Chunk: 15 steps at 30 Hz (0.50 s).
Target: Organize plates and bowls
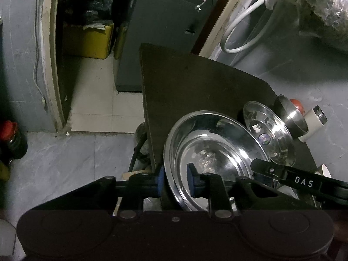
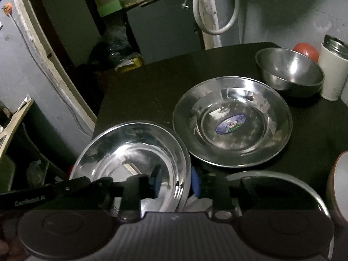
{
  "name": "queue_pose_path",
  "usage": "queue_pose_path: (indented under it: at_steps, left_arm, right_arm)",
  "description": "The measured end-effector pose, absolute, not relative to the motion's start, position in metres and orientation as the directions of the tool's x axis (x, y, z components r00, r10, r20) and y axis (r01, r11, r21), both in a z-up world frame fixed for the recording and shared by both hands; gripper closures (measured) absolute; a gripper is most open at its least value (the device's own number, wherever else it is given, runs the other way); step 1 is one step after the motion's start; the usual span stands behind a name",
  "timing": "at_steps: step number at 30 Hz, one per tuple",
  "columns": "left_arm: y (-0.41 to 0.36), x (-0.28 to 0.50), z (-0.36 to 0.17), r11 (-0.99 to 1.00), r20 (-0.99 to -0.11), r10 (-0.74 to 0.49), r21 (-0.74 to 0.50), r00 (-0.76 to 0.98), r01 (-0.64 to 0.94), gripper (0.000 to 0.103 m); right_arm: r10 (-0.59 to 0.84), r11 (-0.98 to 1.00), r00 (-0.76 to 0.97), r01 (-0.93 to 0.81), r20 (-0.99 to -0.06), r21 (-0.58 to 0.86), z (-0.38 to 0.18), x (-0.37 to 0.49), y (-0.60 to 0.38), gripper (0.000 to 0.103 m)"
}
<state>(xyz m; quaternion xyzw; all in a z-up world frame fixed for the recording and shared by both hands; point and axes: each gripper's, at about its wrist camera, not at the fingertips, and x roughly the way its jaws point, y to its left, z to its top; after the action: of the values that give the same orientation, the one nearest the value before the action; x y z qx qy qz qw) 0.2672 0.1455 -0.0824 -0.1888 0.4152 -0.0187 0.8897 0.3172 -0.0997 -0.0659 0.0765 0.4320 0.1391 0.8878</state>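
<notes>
Two views examined, left wrist first.

Left wrist, held item: the left gripper [image 1: 176, 179] has its blue-padded fingers [image 1: 191, 179] clamped across the near rim of a large steel plate [image 1: 215, 152], one finger outside the rim, one inside.
Left wrist, position: this plate sits tilted at the near edge of the dark tabletop [image 1: 195, 82], partly overhanging it.
Left wrist, neighbours: a second steel plate [image 1: 269, 132] lies just beyond, a steel bowl [image 1: 291, 115] beyond that, then a white jar [image 1: 313, 121] and a red object [image 1: 296, 104].
Left wrist, other tool: the right gripper enters from the right, over the same plate.

Right wrist, grip: the right gripper [image 2: 176, 183] straddles the opposite rim of the large steel plate; its fingers [image 2: 155, 182] look closed on the rim, though contact is partly shadowed.
Right wrist, layout: the second plate, with an oval sticker, rests flat just beside the held one; the bowl stands behind it, near the jar.
Right wrist, foreground: a further round rim [image 2: 282, 178] and a white-and-red vessel edge [image 2: 339, 184] are cut off; kind uncertain.

Count: two plates and one bowl clearly seen.
Handling judgement: thin polished steel, rigid, light, unbreakable but slippery; the flat rim is the sound hold, gripped squarely to prevent swivel.
</notes>
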Motion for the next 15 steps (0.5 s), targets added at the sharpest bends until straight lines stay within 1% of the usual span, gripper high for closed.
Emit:
queue_pose_path:
  at_steps: [2, 4, 7, 15]
  left_arm:
    - [0.146, 0.266, -0.083, 0.933, -0.734, -0.179, -0.339, 0.655, -0.125, 0.085]
    - [0.146, 0.266, -0.083, 0.934, -0.736, -0.174, -0.335, 0.654, -0.128, 0.087]
    - [0.149, 0.264, -0.082, 0.930, -0.736, -0.170, -0.339, 0.655, -0.140, 0.087]
    - [0.144, 0.256, -0.067, 0.941, -0.717, -0.144, -0.313, 0.682, -0.131, 0.087]
  right_arm:
    - [0.306, 0.952, 0.590, -0.175, -0.747, 0.252, -0.066, 0.317, -0.100, 0.079]
    - [0.310, 0.950, 0.590, -0.170, -0.745, 0.261, -0.066, 0.316, -0.102, 0.080]
    - [0.317, 0.948, 0.591, -0.178, -0.742, 0.263, -0.065, 0.315, -0.102, 0.082]
    - [0.348, 0.937, 0.614, -0.197, -0.709, 0.290, -0.052, 0.301, -0.109, 0.083]
